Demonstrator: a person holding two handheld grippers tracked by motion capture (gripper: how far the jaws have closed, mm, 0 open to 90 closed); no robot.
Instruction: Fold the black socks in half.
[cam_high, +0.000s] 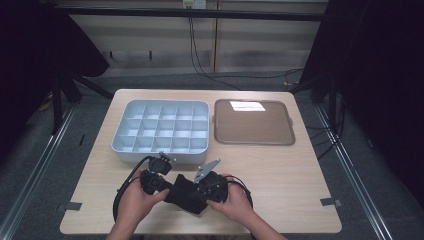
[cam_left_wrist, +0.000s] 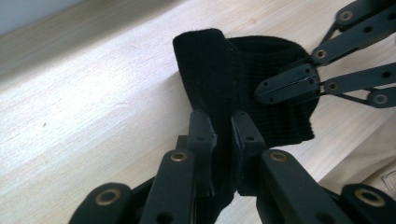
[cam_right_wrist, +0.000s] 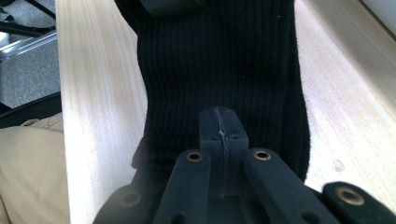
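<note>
Low in the centre of the high view, a black ribbed sock (cam_high: 183, 192) is stretched between the two tools above the near edge of the wooden worktop (cam_high: 280, 170). The left hand-held gripper (cam_left_wrist: 223, 135) has its jaws pinched on a folded edge of the sock. The right hand-held gripper (cam_right_wrist: 223, 133) has its jaws pressed together, nipping the knit fabric. In the upper middle of that frame sit a grey compartment tray (cam_high: 162, 127) and, to its right, a brown tray (cam_high: 254, 122).

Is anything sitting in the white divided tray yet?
No: in the high view every compartment of the white divided tray shows bare, and the black sock lies on the table.
</note>
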